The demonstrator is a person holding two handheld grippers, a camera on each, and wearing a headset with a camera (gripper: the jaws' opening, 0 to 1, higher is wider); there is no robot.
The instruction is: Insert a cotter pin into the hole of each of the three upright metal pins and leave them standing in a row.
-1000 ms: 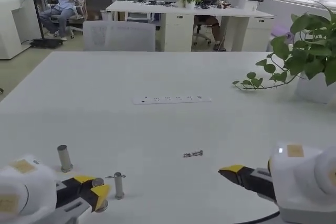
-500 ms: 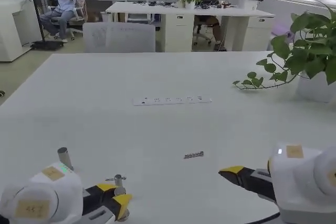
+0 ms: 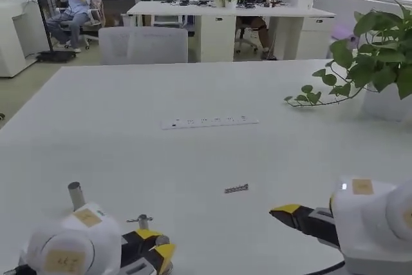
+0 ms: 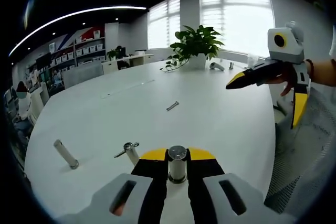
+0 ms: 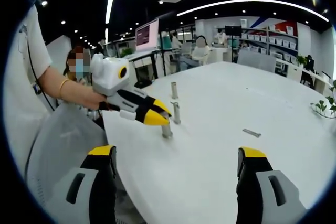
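Note:
Three upright metal pins stand at the near left of the white table. My left gripper (image 4: 177, 157) (image 3: 156, 254) is shut on one pin (image 4: 177, 163) (image 5: 166, 130). Just beyond it stands a pin with a cotter pin through its top (image 4: 130, 152) (image 3: 143, 221) (image 5: 177, 113). A bare pin (image 3: 76, 195) (image 4: 65, 153) (image 5: 174, 90) stands farther left. A loose cotter pin (image 3: 236, 189) (image 4: 172, 106) (image 5: 252, 132) lies flat mid-table. My right gripper (image 5: 176, 169) (image 3: 288, 211) (image 4: 263, 104) hovers open and empty at the near right, short of the cotter pin.
A white power strip (image 3: 209, 122) lies across the table's middle. A potted plant (image 3: 376, 62) trails vines at the far right. A grey chair (image 3: 143, 44) stands behind the far edge. People sit at desks in the background.
My left gripper has moved right with the pin in it, now in front of the pin that carries a cotter pin. The right gripper has stayed put.

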